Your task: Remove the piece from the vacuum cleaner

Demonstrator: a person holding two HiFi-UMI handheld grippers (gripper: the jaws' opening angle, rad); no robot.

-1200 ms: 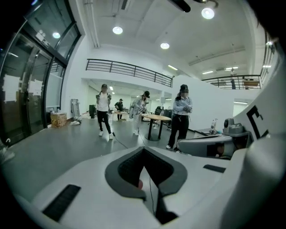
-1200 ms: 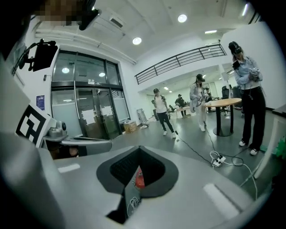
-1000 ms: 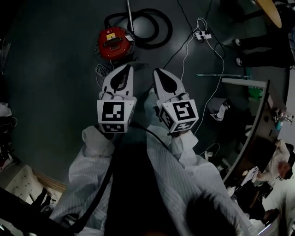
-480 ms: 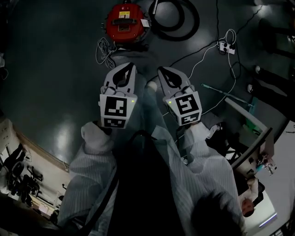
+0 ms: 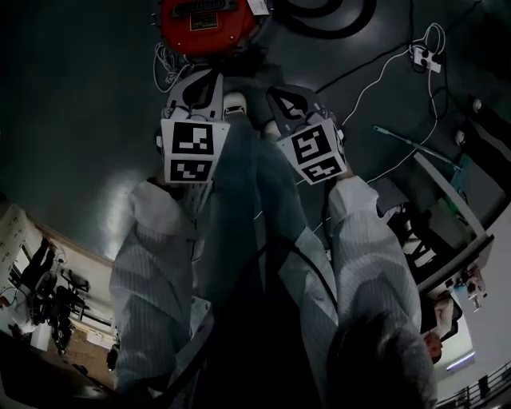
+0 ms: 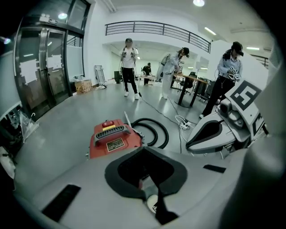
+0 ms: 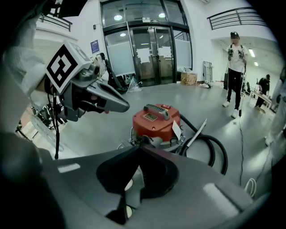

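The red canister vacuum cleaner (image 5: 200, 17) stands on the dark floor at the top edge of the head view, with its black hose (image 5: 327, 14) coiled to its right. In the left gripper view the vacuum cleaner (image 6: 114, 137) lies just beyond the jaw tips, with the hose (image 6: 153, 129) behind it. The right gripper view shows the vacuum cleaner (image 7: 156, 120), a white tag on its side and a metal wand (image 7: 195, 133) leaning on the hose (image 7: 212, 150). My left gripper (image 5: 212, 74) and right gripper (image 5: 276, 93) hang side by side just short of it, both shut and holding nothing.
A white cable runs to a power strip (image 5: 423, 57) on the floor at the right. A loose cord (image 5: 164, 60) lies bundled left of the vacuum. Several people (image 6: 129, 67) stand far off by tables. Glass doors (image 7: 152, 49) are behind the vacuum.
The vacuum has slid from the upper part of the head view to its very top edge. Both grippers have come much closer to it, still shut and side by side.
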